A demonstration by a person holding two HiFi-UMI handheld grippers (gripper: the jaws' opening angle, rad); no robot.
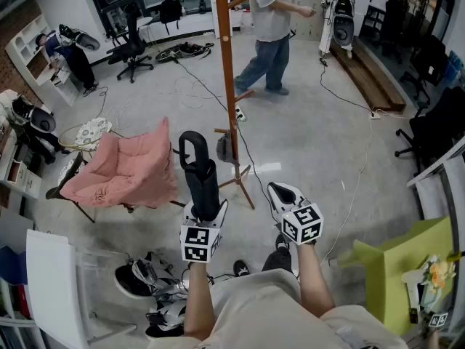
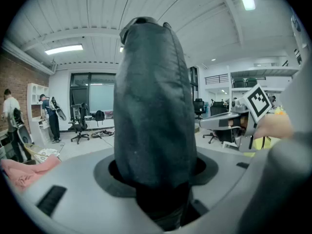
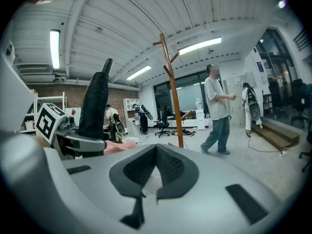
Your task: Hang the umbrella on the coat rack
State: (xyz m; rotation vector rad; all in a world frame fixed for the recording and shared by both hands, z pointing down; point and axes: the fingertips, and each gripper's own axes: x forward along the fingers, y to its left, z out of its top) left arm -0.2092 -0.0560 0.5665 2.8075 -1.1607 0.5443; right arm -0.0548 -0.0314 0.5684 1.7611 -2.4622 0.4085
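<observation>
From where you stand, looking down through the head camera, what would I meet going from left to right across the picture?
Pink chair → black umbrella, gripped by the left gripper → wooden coat rack → right gripper, holding nothing → green furniture.

Bright ceiling tube lights, fisheye edges

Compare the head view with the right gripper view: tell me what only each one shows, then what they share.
Only the head view: the coat rack's feet on the floor, the green chair, and the right gripper from outside. Only the right gripper view: the rack's top pegs, the ceiling lights, and that gripper's jaws together, empty. Both: the umbrella upright in the left gripper, the pink chair, and a person in a white shirt.
</observation>
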